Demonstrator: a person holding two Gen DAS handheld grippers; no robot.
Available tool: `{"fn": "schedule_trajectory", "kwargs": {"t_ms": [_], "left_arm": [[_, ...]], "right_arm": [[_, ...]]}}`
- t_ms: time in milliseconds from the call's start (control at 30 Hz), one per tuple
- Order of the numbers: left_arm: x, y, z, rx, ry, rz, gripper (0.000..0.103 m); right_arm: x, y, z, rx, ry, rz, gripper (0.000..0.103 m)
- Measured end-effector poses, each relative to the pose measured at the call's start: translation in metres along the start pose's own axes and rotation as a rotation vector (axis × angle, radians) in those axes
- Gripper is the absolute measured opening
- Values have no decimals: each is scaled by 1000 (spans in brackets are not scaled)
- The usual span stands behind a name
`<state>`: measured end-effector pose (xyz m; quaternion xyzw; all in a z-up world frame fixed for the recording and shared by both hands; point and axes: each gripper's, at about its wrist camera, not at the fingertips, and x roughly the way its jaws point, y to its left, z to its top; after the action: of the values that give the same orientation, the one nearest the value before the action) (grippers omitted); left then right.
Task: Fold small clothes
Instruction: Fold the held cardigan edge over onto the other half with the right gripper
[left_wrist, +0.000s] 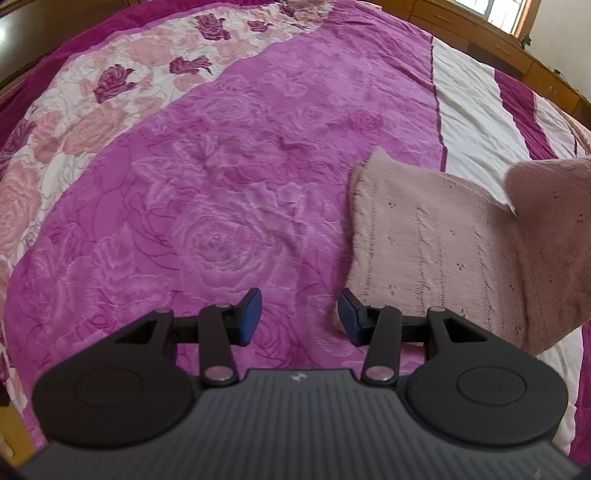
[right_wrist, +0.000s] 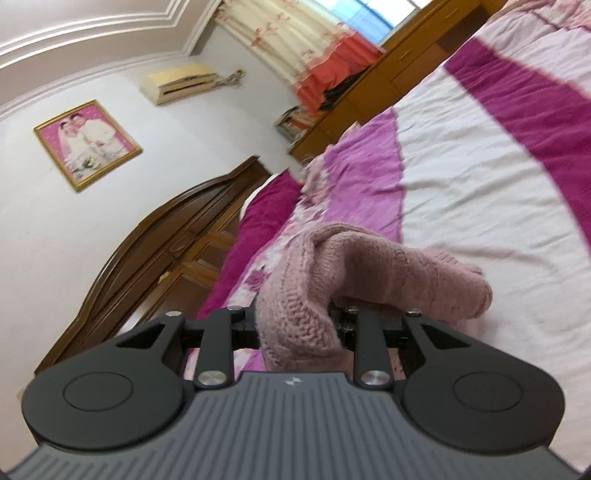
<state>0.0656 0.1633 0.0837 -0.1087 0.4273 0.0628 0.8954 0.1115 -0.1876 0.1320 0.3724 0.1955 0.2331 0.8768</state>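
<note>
A pale pink knitted garment lies on the bed at the right of the left wrist view, its right part lifted off the cover and hanging in a fold. My left gripper hovers just left of its near corner, open, nothing between the blue pads. In the right wrist view the same pink knit bunches up between the fingers of my right gripper, which is shut on it and holds it above the bed. The knit hides the pads.
A purple rose-pattern blanket covers the bed, with a white and magenta striped sheet to the right. A dark wooden headboard and wooden cabinets border the bed. A framed picture hangs on the wall.
</note>
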Motion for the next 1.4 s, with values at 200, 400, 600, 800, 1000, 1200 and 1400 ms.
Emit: {"fn": "schedule_trajectory", "kwargs": {"t_ms": [200, 400, 600, 800, 1000, 1200, 1400], "left_arm": [[1, 11, -2, -18, 1, -3, 47], [4, 21, -3, -26, 7, -4, 47], [7, 26, -4, -37, 6, -13, 47], [3, 16, 6, -15, -17, -63, 47], [-5, -4, 21, 27, -52, -120, 47], [-13, -35, 35, 113, -85, -195, 48], [0, -71, 44, 206, -98, -246, 47]], "right_arm": [[45, 15, -37, 6, 97, 2, 31], [94, 12, -85, -1, 231, -47, 31], [114, 17, -122, -117, 302, -102, 43], [102, 31, -127, -164, 314, -82, 69], [61, 44, -112, -245, 306, -62, 77], [18, 31, -94, -247, 254, -138, 77], [-20, 3, -80, -197, 177, -237, 79]]}}
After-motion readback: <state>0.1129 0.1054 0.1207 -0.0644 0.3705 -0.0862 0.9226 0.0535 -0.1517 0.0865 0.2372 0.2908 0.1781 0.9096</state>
